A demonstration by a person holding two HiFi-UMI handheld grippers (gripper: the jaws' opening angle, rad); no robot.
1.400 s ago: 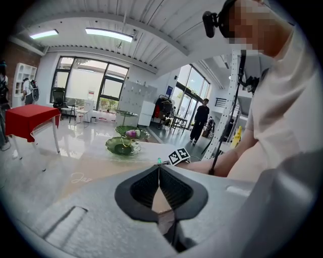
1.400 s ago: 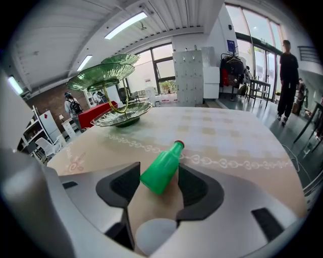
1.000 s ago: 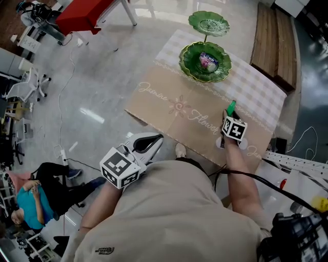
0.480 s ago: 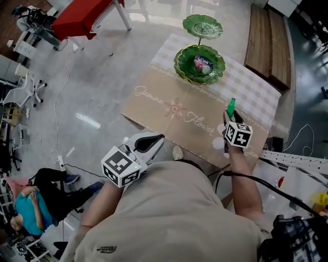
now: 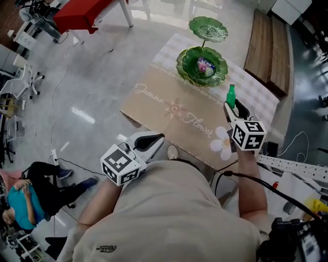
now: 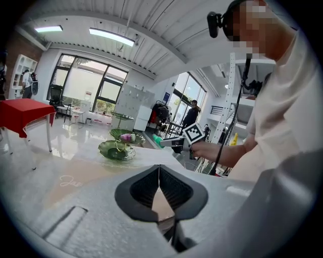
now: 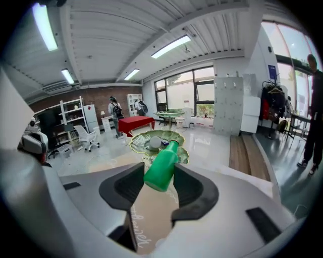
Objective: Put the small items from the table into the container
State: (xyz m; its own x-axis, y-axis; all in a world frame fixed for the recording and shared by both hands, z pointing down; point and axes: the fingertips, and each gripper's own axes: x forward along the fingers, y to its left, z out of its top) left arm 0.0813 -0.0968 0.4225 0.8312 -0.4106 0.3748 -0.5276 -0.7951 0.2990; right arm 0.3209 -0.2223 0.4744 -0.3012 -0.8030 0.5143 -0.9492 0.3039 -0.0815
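A small green bottle [image 5: 231, 95] is held clear above the tan tablecloth [image 5: 169, 107], with my right gripper [image 5: 231, 105] shut on it. In the right gripper view the bottle [image 7: 162, 166] lies tilted between the pads, neck pointing at the green two-tier leaf dish [image 7: 139, 146]. The dish's lower tier [image 5: 185, 65] holds a few small items; its upper tier [image 5: 208, 29] looks bare. My left gripper [image 5: 158, 138] hangs off the table's near-left edge with its jaws shut and nothing in them [image 6: 159, 171]. From there the bottle [image 6: 157, 139] shows to the right of the dish [image 6: 117, 149].
A red table [image 5: 82, 15] stands far left on the shiny floor, and a wooden bench [image 5: 264, 46] runs behind the table at the right. A seated person [image 5: 23, 194] and office chairs are at the lower left. Cables trail on the floor.
My right gripper has lifted off the cloth with the green bottle and drawn nearer the dish. The left gripper has stayed where it was.
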